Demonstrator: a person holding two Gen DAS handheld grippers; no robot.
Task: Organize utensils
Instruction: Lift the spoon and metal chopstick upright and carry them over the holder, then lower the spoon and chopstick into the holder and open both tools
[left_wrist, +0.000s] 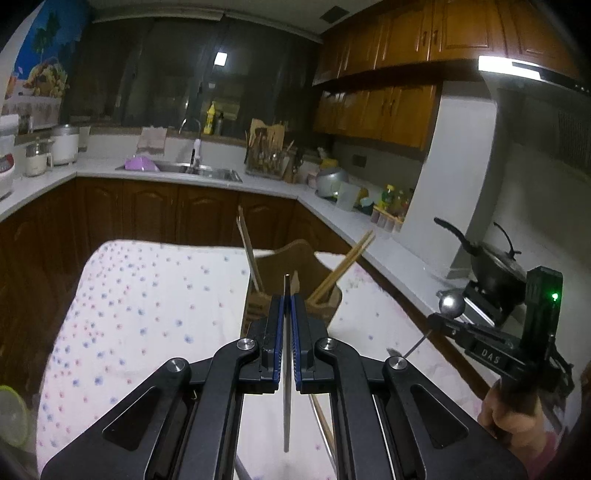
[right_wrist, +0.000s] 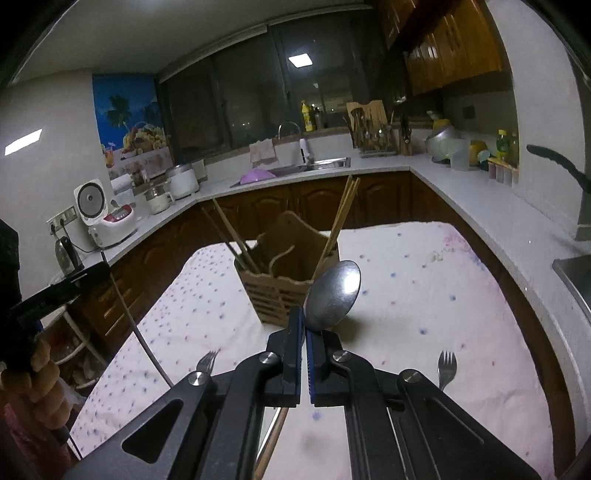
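A wooden utensil holder (right_wrist: 291, 273) stands on the dotted tablecloth (right_wrist: 406, 280) with chopsticks (right_wrist: 341, 218) leaning out of it; it also shows in the left wrist view (left_wrist: 295, 280). My left gripper (left_wrist: 287, 306) is shut on a thin metal utensil (left_wrist: 286, 387) seen edge-on, held just before the holder. My right gripper (right_wrist: 305, 328) is shut on a metal spoon (right_wrist: 334, 297), bowl up, near the holder's front right. Two forks (right_wrist: 207, 361) (right_wrist: 446, 367) lie on the cloth.
A counter (right_wrist: 461, 192) runs round the table with a sink (right_wrist: 314, 164), rice cookers (right_wrist: 107, 214), a knife and utensil rack (right_wrist: 369, 129) and bottles. A wok (left_wrist: 495, 266) sits on the stove at right. More chopsticks (right_wrist: 273, 435) lie under my right gripper.
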